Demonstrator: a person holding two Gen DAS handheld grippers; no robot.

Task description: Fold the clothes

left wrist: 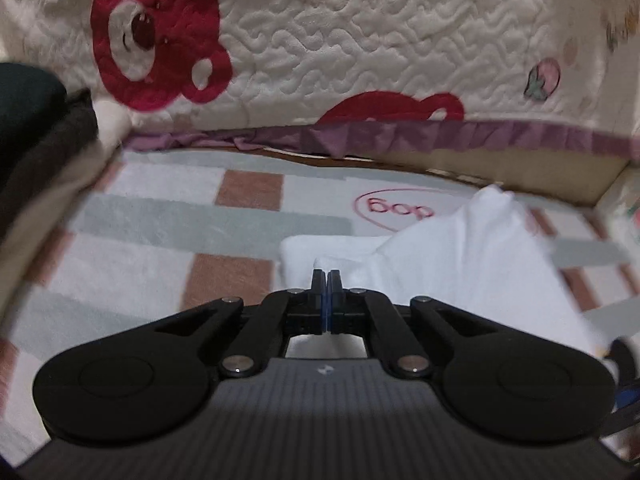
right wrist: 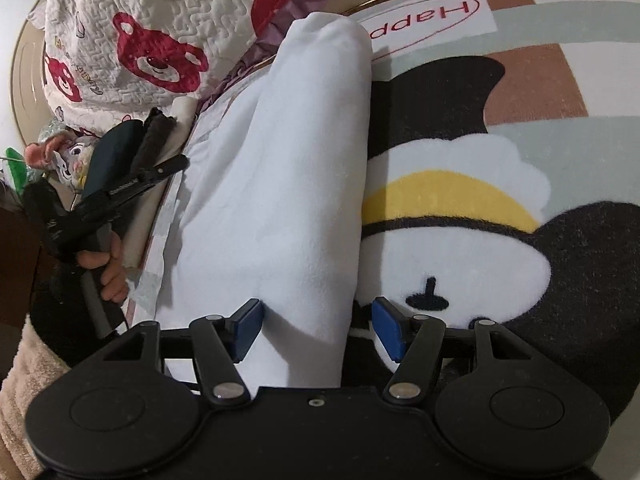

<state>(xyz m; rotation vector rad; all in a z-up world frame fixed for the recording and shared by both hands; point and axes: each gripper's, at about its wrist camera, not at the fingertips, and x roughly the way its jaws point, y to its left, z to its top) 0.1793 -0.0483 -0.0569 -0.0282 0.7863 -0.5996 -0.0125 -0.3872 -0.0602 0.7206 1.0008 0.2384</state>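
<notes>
A white garment [right wrist: 288,184] lies in a long folded strip on the patterned rug [right wrist: 520,144]. In the right wrist view my right gripper [right wrist: 318,326] stands open over its near end: one blue pad [right wrist: 250,322] sits over the fabric, and the other pad [right wrist: 386,328] is beyond the folded edge, above the rug. My left gripper [left wrist: 327,276] is shut, with a small tuft of the white garment [left wrist: 460,264] pinched at its tips. From the right wrist view, the left gripper [right wrist: 182,162] sits at the garment's left edge, held by a hand [right wrist: 108,268].
A quilt with red bears [left wrist: 360,60] hangs along the rug's far side, with a purple frill [left wrist: 400,136] at its hem. A stack of dark folded clothes [left wrist: 44,132] stands at the left. A plush toy [right wrist: 68,156] and a beige fleece [right wrist: 28,360] lie nearby.
</notes>
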